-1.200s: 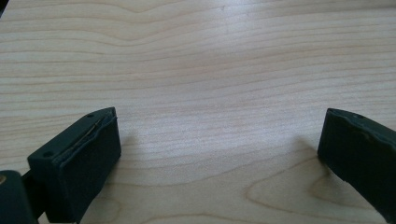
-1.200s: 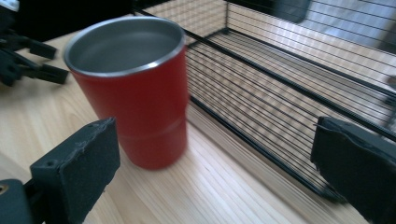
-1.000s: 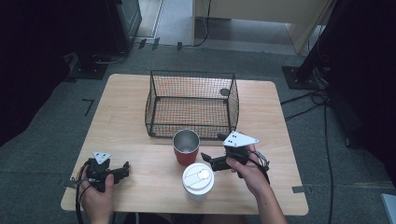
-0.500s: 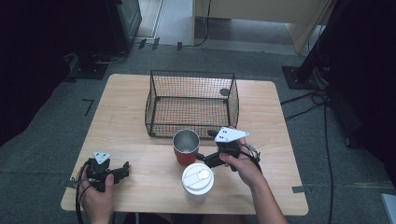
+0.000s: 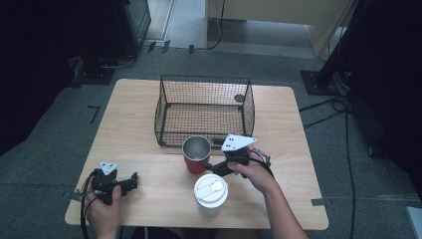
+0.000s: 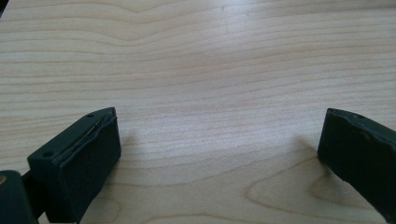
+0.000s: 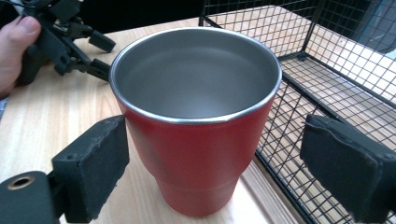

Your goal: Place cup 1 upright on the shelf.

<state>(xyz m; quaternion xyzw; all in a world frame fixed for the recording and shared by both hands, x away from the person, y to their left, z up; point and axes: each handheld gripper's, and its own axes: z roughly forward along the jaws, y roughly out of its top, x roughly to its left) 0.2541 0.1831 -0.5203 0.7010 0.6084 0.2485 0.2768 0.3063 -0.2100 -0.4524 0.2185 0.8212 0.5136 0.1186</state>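
A red tumbler (image 5: 195, 155) with a steel inside stands upright and empty just in front of the wire basket (image 5: 204, 107). My right gripper (image 5: 212, 156) is open, one jaw on each side of the tumbler (image 7: 196, 140), with a gap on both sides. In the right gripper view the jaws of that gripper (image 7: 219, 173) flank the tumbler's lower half. A white lidded cup (image 5: 210, 191) stands near the front edge, close to my right hand. My left gripper (image 5: 130, 181) rests open at the front left; in the left gripper view its jaws (image 6: 219, 154) hold nothing above bare wood.
The black wire basket (image 7: 327, 70) stands right behind the tumbler, its front wall close to my right gripper's far jaw. A small dark round mark (image 5: 239, 98) shows at its back right corner. The wooden table (image 5: 134, 129) has dark floor and cables around it.
My right gripper has moved left towards the red tumbler, so its jaws now stand on either side of it. The left gripper, both cups and the basket have stayed put.
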